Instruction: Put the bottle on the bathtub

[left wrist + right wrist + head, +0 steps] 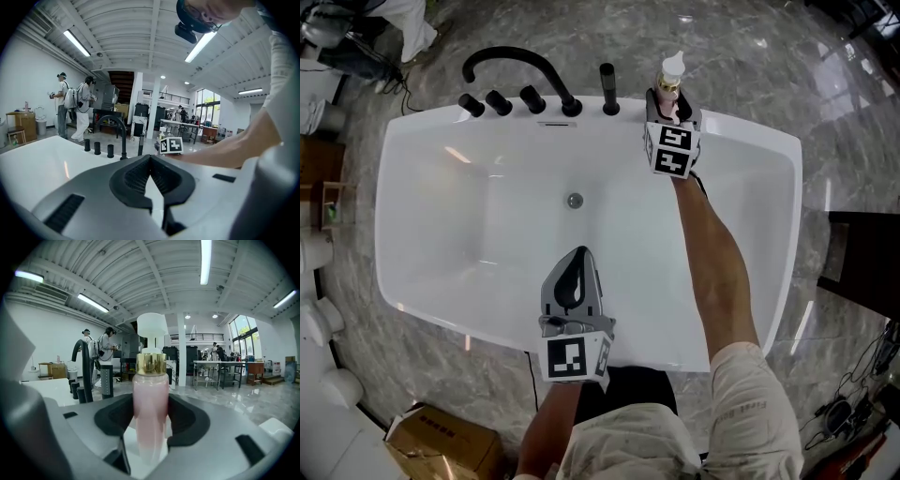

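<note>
A pink bottle point(672, 80) with a gold collar and white pump stands upright on the far rim of the white bathtub point(741, 136). My right gripper point(673, 105) is shut on it. In the right gripper view the bottle point(151, 413) fills the space between the dark pads point(190, 416), which lie against its sides, and its base rests on the white rim. My left gripper point(581, 253) hovers over the tub's near side, shut with nothing in it. In the left gripper view its tips meet point(150, 158), pointing across the tub point(37, 159).
A black arched faucet point(520, 70), three black knobs point(497, 101) and a black post point(608, 89) line the far rim left of the bottle. The drain point(574, 200) sits mid-tub. A cardboard box point(441, 441) lies on the marble floor. Dark furniture point(862, 262) stands right.
</note>
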### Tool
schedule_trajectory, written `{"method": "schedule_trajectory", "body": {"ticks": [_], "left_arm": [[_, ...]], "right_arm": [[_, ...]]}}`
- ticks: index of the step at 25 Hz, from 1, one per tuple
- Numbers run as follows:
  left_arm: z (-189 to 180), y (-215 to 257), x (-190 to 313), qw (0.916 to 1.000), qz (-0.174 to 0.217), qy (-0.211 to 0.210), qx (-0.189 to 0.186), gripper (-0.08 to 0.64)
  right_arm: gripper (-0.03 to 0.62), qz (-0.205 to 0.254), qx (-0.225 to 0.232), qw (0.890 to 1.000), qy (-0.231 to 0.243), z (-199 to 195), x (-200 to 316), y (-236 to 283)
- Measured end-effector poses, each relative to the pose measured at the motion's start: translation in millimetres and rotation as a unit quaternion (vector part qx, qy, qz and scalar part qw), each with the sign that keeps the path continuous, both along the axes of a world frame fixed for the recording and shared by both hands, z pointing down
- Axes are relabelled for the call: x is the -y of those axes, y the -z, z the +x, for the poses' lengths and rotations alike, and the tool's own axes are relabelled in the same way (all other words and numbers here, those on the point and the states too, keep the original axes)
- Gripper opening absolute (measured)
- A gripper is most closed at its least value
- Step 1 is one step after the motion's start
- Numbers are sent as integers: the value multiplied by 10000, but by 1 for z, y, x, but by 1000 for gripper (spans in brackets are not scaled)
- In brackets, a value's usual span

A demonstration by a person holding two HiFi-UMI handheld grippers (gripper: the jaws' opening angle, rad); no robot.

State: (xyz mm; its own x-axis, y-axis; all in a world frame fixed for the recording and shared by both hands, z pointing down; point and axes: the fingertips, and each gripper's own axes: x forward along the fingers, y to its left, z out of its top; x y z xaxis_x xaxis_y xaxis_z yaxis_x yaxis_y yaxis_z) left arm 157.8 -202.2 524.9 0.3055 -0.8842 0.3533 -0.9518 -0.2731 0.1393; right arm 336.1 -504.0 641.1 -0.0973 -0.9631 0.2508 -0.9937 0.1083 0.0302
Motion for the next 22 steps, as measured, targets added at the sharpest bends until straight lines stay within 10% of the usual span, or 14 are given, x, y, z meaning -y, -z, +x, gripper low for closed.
{"method": "schedule_trajectory", "body": {"ticks": [22], "left_arm": [[8, 4, -12, 9999, 32, -91, -81, 0]], "right_arm": [[295, -782, 306, 9961, 273, -10, -51, -48]]}}
